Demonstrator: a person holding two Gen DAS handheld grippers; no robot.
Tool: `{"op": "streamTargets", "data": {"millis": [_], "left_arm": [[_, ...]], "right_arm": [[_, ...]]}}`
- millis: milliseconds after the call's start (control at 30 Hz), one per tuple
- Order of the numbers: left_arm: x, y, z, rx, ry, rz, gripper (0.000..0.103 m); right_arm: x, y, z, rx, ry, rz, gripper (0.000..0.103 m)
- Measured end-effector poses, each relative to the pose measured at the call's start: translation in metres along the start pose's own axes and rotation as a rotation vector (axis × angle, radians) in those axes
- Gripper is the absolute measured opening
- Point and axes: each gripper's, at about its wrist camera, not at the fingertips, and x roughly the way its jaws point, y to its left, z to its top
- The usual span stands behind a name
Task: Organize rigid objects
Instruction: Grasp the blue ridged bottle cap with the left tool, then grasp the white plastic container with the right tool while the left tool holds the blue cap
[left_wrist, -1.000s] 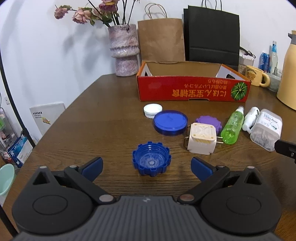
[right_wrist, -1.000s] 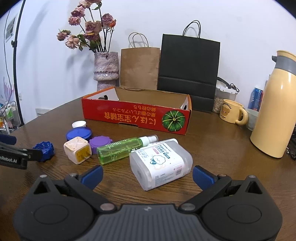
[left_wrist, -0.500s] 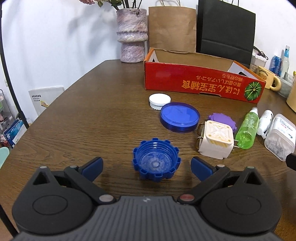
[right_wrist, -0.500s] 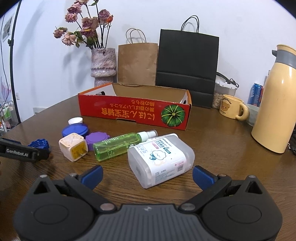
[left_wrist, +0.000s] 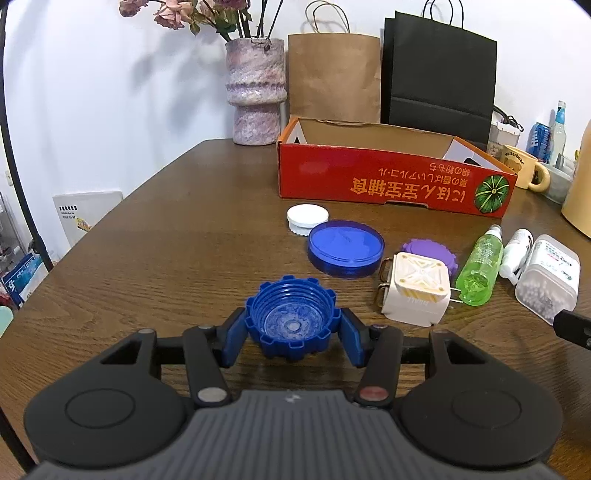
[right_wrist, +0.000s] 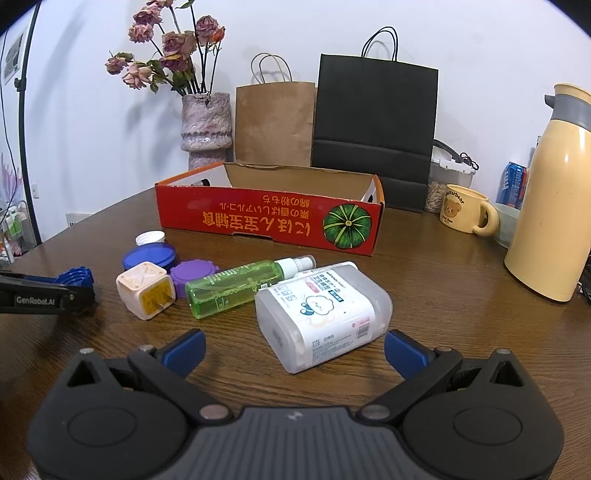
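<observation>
One light, stiff blue ridged cap (left_wrist: 291, 321) is being pinched across its rim as left gripper (left_wrist: 291, 334) jaws are closing; right gripper (right_wrist: 293, 349) is being held spread.

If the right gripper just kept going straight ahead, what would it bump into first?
Probably the white cotton swab box, lying on the table between the right gripper's open jaws; the red cardboard box stands farther back.

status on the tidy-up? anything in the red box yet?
Nothing shows inside the red cardboard box so far. In hand: the left tongs are closing on the ridged blue plastic cap. Left on the table: white cap, blue round lid, purple lid, cream cube plug, green spray bottle, cotton-swab box.
</observation>
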Motion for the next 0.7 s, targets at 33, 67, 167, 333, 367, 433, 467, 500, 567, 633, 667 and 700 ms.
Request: {"op": "streamTargets", "data": {"millis": [33, 67, 167, 333, 367, 433, 467, 500, 567, 633, 667, 700], "left_arm": [[0.0, 0.0, 0.0, 0.0, -0.002, 0.003, 0.054], [-0.002, 0.0, 0.001, 0.0, -0.006, 0.008, 0.054], [-0.005, -0.001, 0.001, 0.011, -0.019, 0.018, 0.054], [-0.012, -0.003, 0.003, 0.028, -0.044, 0.029, 0.054], [-0.013, -0.004, 0.004, 0.03, -0.048, 0.03, 0.054], [-0.015, -0.006, 0.005, 0.035, -0.053, 0.033, 0.054], [-0.016, -0.006, 0.005, 0.037, -0.056, 0.034, 0.054], [-0.016, -0.007, 0.006, 0.039, -0.057, 0.035, 0.054], [-0.017, -0.008, 0.007, 0.043, -0.061, 0.038, 0.054], [-0.017, -0.01, 0.009, 0.045, -0.063, 0.04, 0.054], [-0.018, -0.01, 0.009, 0.048, -0.065, 0.043, 0.054], [-0.018, -0.011, 0.01, 0.051, -0.067, 0.045, 0.054]], "right_arm": [[0.0, 0.0, 0.0, 0.002, 0.001, 0.001, 0.103], [0.0, -0.001, 0.001, 0.003, 0.001, 0.003, 0.103], [0.0, -0.003, 0.002, -0.007, 0.0, 0.011, 0.103], [0.0, -0.012, 0.008, -0.063, -0.011, 0.019, 0.103], [0.0, -0.015, 0.009, -0.074, -0.012, 0.021, 0.103], [0.004, -0.021, 0.012, -0.095, -0.007, 0.027, 0.103], [0.005, -0.023, 0.013, -0.104, -0.003, 0.03, 0.103], [0.007, -0.026, 0.014, -0.114, -0.002, 0.037, 0.103], [0.012, -0.031, 0.016, -0.13, 0.003, 0.054, 0.103], [0.019, -0.036, 0.019, -0.138, 0.016, 0.066, 0.103], [0.023, -0.038, 0.021, -0.146, 0.025, 0.076, 0.103], [0.026, -0.039, 0.022, -0.151, 0.03, 0.081, 0.103]]}}
